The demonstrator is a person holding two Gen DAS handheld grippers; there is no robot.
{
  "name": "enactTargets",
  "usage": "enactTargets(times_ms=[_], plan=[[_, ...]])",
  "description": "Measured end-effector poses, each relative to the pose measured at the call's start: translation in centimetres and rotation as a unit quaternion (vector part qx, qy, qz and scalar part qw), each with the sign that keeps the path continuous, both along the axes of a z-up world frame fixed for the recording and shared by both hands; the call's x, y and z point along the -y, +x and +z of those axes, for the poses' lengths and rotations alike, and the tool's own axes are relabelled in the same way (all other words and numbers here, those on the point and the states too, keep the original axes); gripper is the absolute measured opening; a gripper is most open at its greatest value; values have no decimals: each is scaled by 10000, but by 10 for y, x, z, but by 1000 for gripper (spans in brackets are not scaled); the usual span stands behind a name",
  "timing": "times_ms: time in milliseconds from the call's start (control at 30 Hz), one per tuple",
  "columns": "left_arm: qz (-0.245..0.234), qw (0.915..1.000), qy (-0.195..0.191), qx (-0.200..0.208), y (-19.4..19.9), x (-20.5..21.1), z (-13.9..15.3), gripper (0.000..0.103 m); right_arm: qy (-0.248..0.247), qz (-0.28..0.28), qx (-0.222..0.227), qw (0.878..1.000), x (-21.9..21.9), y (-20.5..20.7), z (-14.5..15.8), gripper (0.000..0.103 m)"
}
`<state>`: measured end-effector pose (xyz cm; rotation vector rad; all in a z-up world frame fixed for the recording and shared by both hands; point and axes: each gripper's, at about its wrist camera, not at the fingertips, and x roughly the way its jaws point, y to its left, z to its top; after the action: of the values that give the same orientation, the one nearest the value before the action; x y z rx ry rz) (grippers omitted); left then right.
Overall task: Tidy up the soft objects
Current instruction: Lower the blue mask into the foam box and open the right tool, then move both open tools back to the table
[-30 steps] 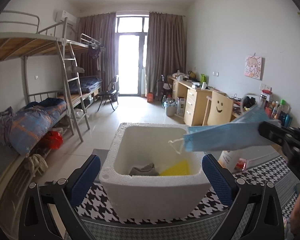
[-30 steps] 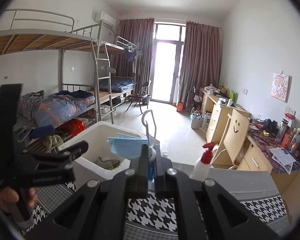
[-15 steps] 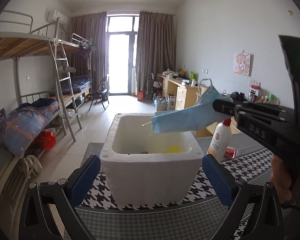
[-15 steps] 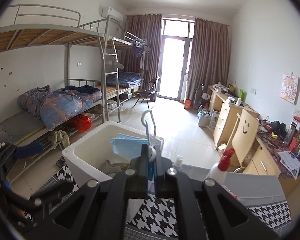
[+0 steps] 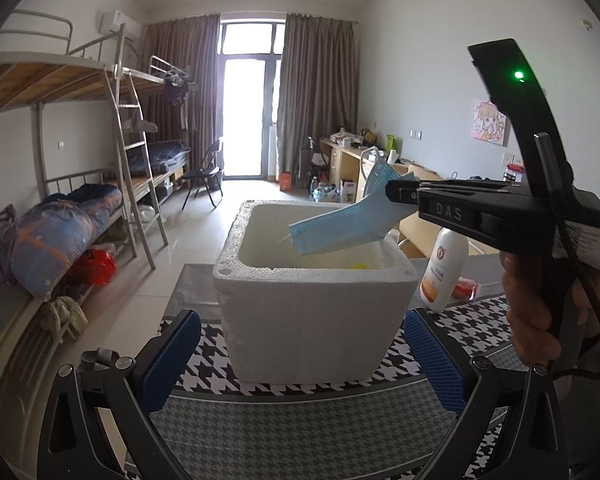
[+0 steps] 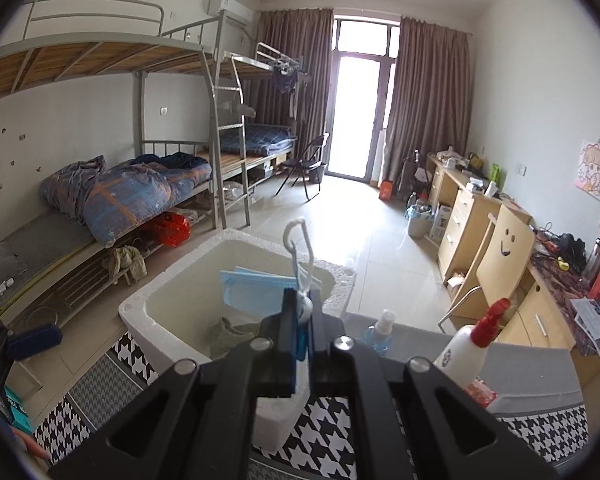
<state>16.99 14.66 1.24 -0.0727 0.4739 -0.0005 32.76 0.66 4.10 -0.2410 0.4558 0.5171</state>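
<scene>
A white foam box [image 5: 316, 308] stands on the houndstooth table cloth; it also shows in the right wrist view [image 6: 168, 304]. My right gripper [image 6: 302, 312] is shut on a blue face mask [image 6: 256, 292] and holds it over the box's opening; the mask [image 5: 340, 228] and the right gripper [image 5: 396, 196] also show in the left wrist view. A grey cloth [image 6: 228, 330] and something yellow [image 5: 360, 266] lie inside the box. My left gripper [image 5: 300, 356] is open and empty, its blue pads on either side of the box's near wall.
A white lotion bottle [image 5: 444, 268] stands right of the box, with a red packet [image 5: 464, 288] beside it. A red-capped spray bottle [image 6: 472, 344] and a small clear spray bottle [image 6: 378, 330] stand on the table. Bunk beds are left, desks right.
The right gripper has carried the mask further left and lower over the box. The left gripper has drawn back and dropped, so the box looks lower and its inside is mostly hidden.
</scene>
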Motion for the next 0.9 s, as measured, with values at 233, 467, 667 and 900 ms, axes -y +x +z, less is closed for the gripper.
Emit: enactTargets(times_ms=[233,467,667,900], plan=[[28,10000,-11,-51,-2,0,-3,102,-80,8,-165,9998,-13,15,-4,6],[77,9999,-31,-72,-3,0,-6,102,-353,149,-513,9979,-25,30,-22,15],[92,9999,-14,-92,-3,1,-6,102,-294,285,-410,9983,-22,24,-19,70],[120,9999,12,-35,-8,2,0,102,-192,353,-397,9984,-16,18,-9,71]])
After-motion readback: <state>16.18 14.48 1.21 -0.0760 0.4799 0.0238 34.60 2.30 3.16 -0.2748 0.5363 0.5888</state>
